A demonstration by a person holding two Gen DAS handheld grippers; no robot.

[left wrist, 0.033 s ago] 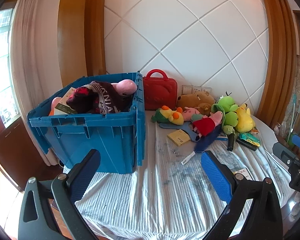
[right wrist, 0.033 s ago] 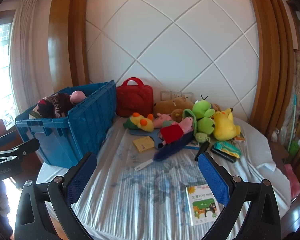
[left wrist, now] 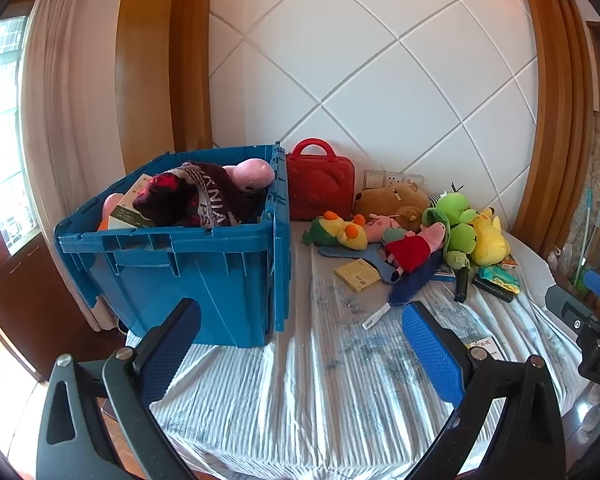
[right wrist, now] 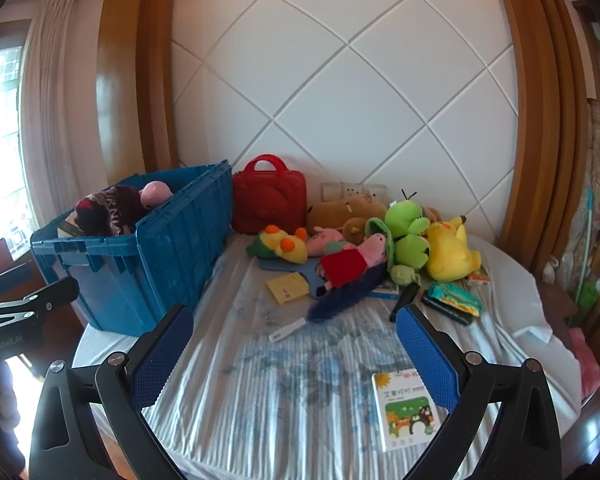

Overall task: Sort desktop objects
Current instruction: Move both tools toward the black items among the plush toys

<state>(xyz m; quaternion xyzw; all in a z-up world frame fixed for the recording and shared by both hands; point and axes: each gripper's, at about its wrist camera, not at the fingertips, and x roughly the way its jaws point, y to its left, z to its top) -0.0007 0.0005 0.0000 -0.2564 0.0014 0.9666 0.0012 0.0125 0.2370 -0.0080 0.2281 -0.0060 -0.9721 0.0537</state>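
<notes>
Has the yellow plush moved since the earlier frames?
No. The yellow plush lies beside the green plush, same spot against the red case in both right wrist frames.

You can read white letters "RNIA" and "PS" on the dark knitted cloth [left wrist: 204,200] inside the blue crate [left wrist: 220,276]. The booklet [right wrist: 406,408] lying well in front of that crate carries Chinese print too small to make out.
</notes>
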